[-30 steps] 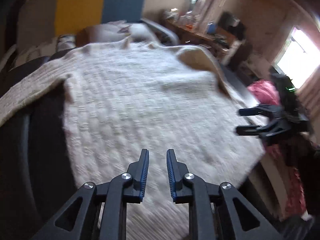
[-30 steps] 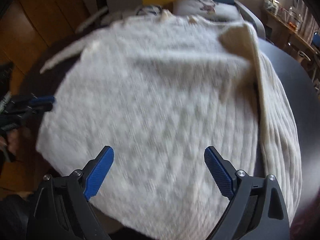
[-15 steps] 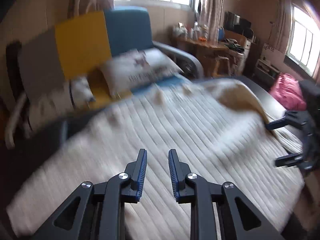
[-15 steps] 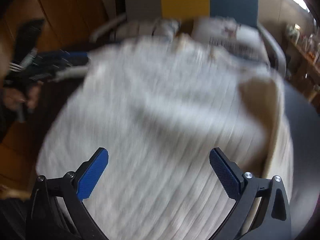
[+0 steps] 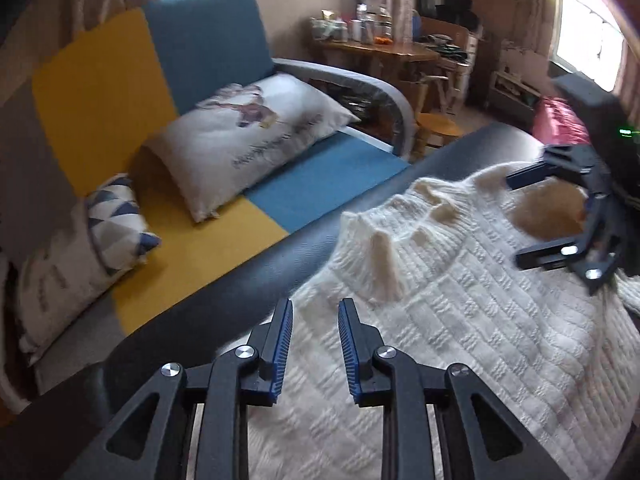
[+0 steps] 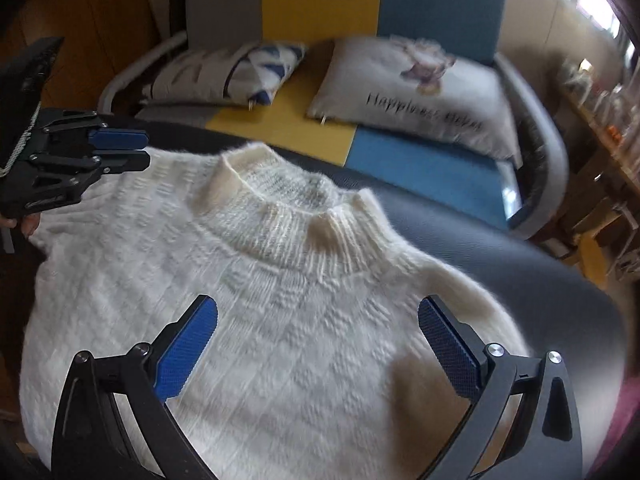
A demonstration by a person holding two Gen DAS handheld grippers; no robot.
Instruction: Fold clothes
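- Left wrist view shows your left claw (image 5: 314, 344) over the near left shoulder of the white sweater (image 5: 460, 320); its jaws are opening, narrow, with nothing between them.
- Right wrist view shows your right claw (image 6: 318, 344) spread wide and empty above the sweater's chest, below the collar (image 6: 292, 216).
- Both claws have swept from the hem end up to the collar end within the last second.
- The sweater lies flat on the dark tabletop (image 6: 500, 248), front up, near the sofa (image 6: 400, 152).
- You seem placed to pinch the shoulders for a fold.
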